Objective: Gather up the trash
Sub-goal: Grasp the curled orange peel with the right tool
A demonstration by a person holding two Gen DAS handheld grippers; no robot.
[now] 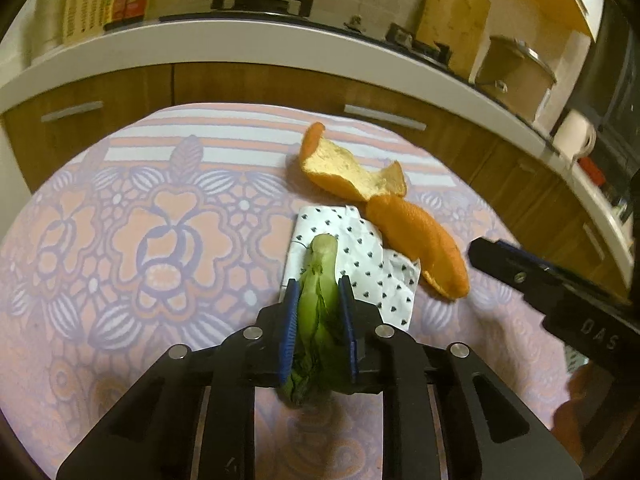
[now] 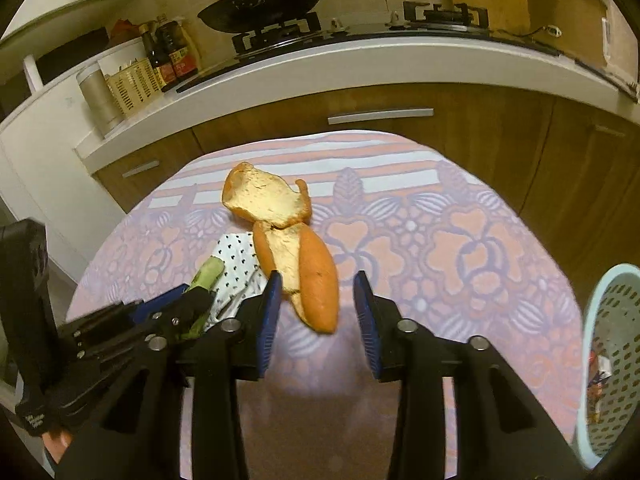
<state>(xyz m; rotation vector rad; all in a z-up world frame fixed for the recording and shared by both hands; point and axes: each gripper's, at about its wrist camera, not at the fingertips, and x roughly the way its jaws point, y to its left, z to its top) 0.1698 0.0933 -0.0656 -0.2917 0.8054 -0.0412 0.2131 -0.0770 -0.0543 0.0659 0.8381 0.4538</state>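
Orange peel (image 2: pixel 298 264) mid-table, basket (image 2: pixel 600 360) at right edge, tablecloth (image 2: pixel 460 248) bare between

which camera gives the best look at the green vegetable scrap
The left wrist view. There the vegetable scrap lies centred between the left gripper pads, stalk end resting on the spotted paper. In the right wrist view only its pale stalk tip shows, the rest hidden behind that gripper.

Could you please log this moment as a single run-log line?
left gripper: shut on vegetable scrap | right gripper: open, at orange peel | napkin: on table | basket: right
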